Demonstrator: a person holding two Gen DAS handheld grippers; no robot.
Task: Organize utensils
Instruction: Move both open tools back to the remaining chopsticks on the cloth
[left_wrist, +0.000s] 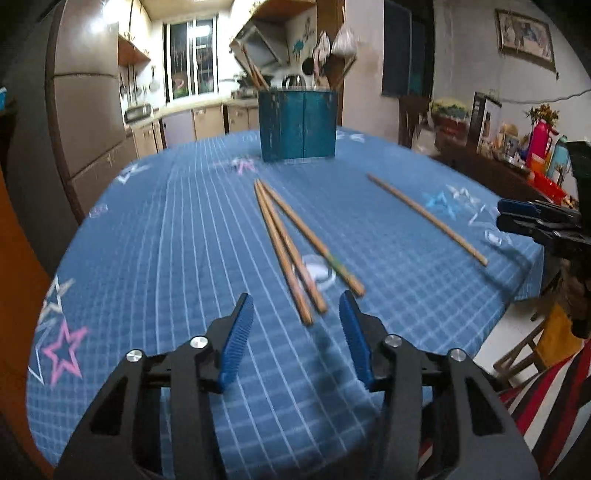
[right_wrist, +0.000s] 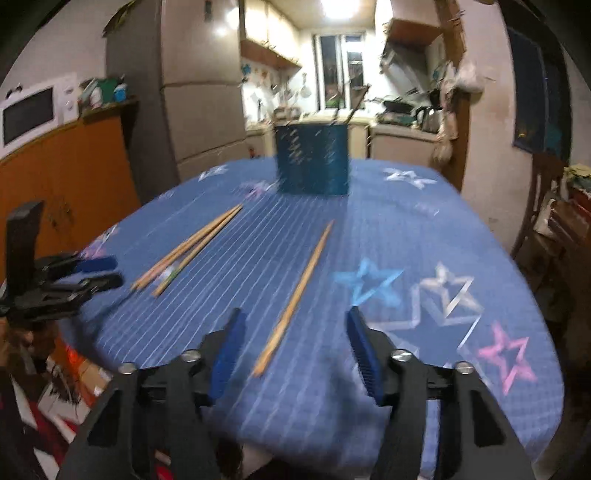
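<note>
Approaching with jaws half open and empty: left gripper (left_wrist: 295, 314) faces three bunched wooden chopsticks (left_wrist: 291, 251), right gripper (right_wrist: 293, 332) the lone wooden chopstick (right_wrist: 299, 295), all flat on the blue checked surface (left_wrist: 184, 240). Risk: thin sticks rolling from the pads, or the bunch scattering, before reaching the teal holder (left_wrist: 299, 125).

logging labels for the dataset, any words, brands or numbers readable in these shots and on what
None can be read.
dark box on the side shelf: print too blurred.
framed picture on the wall: no legible text.
microwave: panel markings too small.
</note>
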